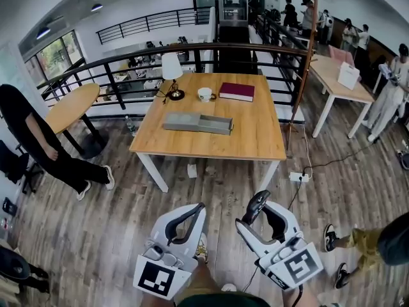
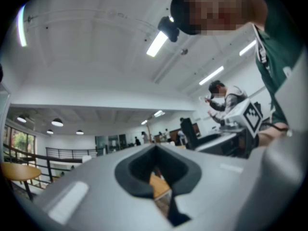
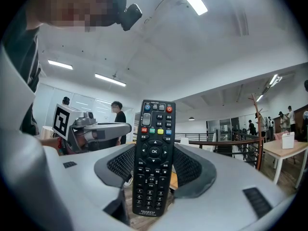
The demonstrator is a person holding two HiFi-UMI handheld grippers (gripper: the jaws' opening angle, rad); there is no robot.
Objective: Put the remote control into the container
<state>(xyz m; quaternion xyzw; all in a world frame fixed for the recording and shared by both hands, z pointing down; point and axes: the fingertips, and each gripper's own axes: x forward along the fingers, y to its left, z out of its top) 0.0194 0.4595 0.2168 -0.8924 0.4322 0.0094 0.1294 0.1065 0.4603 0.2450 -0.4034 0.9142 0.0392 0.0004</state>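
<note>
The right tongs (image 1: 255,211) were clamped on the remote control (image 3: 154,158), which stood upright between them, buttons toward the camera. The left tongs (image 1: 186,217) were closed together, holding nothing. Both hung over the wooden floor (image 1: 217,187), well apart from the table (image 1: 255,136), where the long grey container (image 1: 217,129) lay near a lamp (image 1: 171,75), a mug (image 1: 205,94) and a red book (image 1: 237,91).

The slim black plastic remote control (image 3: 154,162) shows red, green, yellow and blue buttons and white print. On the honey-coloured wooden counter (image 1: 255,139) I see a flat grey rectangular container (image 1: 198,123), a dark red hardback book (image 1: 237,92) and a white mug (image 1: 205,94).
</note>
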